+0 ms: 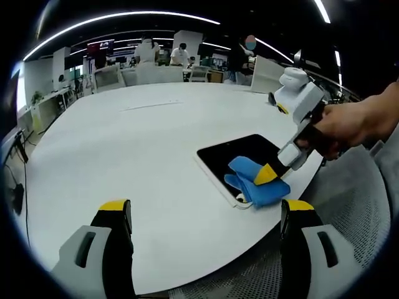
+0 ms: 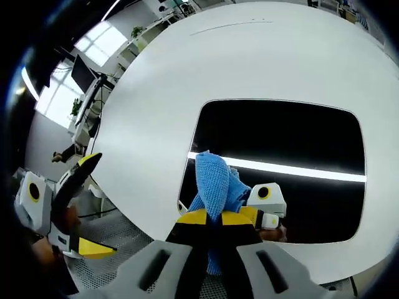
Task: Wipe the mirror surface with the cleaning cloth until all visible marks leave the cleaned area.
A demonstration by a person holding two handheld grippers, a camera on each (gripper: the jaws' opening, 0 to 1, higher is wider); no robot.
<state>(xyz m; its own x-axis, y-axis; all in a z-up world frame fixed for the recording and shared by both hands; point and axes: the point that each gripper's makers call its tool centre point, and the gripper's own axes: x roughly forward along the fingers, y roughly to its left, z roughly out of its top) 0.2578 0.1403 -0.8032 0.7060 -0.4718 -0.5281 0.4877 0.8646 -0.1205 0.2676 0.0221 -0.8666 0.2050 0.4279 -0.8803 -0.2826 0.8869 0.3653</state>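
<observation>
The mirror (image 2: pixel 280 168) lies flat near the edge of the round white table (image 1: pixel 137 162). The right tongs (image 2: pixel 215 219) are clamped on the blue cleaning cloth (image 2: pixel 215 180), which rests on the mirror's near corner. The left tongs (image 1: pixel 206 215) stand spread and empty above the table, well apart from the mirror. Recommended procedure: keep the cloth pressed flat, stroke in overlapping passes across the full glass, and avoid pushing the mirror off the edge. No legible brand, label or writing is present.
</observation>
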